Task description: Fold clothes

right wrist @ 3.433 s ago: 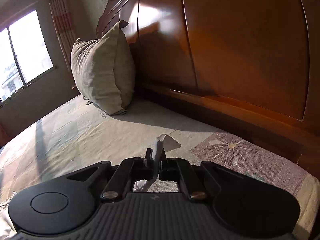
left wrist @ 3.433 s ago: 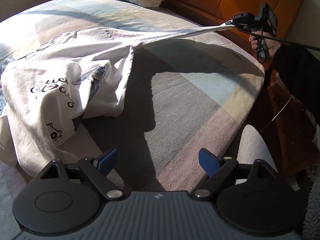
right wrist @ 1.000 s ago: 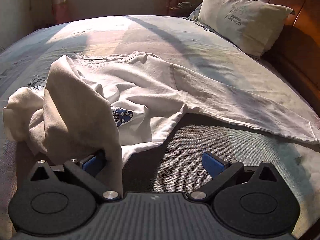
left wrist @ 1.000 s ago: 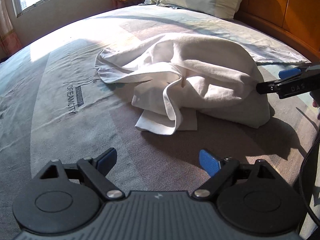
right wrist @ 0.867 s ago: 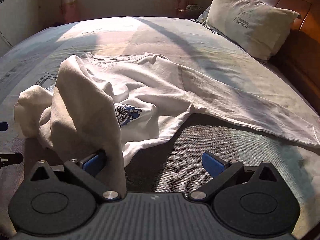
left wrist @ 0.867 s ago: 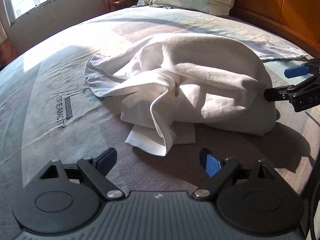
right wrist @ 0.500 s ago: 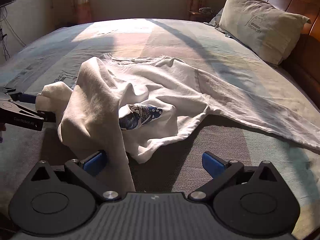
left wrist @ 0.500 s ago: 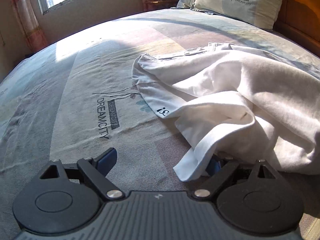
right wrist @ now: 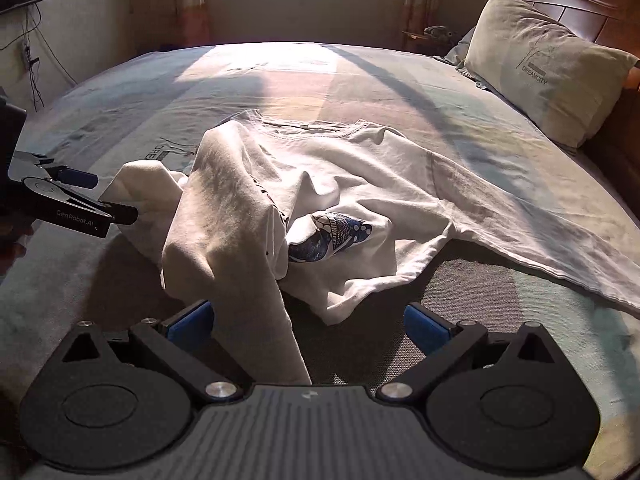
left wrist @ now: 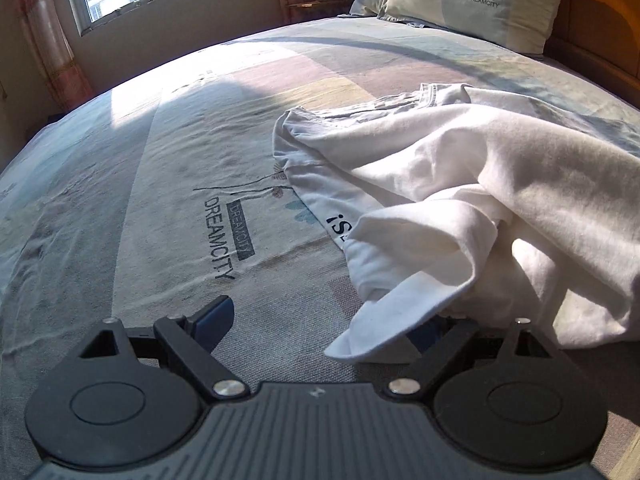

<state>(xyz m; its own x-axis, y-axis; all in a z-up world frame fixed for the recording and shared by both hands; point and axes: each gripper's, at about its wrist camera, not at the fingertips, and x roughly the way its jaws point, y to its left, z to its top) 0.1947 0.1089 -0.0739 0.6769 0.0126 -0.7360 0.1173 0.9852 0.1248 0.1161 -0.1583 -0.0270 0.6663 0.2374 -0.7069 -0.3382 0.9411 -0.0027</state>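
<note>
While the white shirt (right wrist: 320, 184) lies rumpled on the bedspread (left wrist: 160, 184), both tongs gape wide: a fold drapes over the left gripper (left wrist: 320, 320)'s far pad, another hangs against the right gripper (right wrist: 308, 324)'s blue pad, neither pinched. "DREAMCITY" marks bedspread and pillow (right wrist: 548, 68); "GenRobot.AI" marks the left gripper's side.

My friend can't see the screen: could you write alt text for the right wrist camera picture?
A crumpled white shirt lies on a bed, one fold draped between the open right gripper. The left gripper reaches its far edge; a pillow leans on the headboard.
</note>
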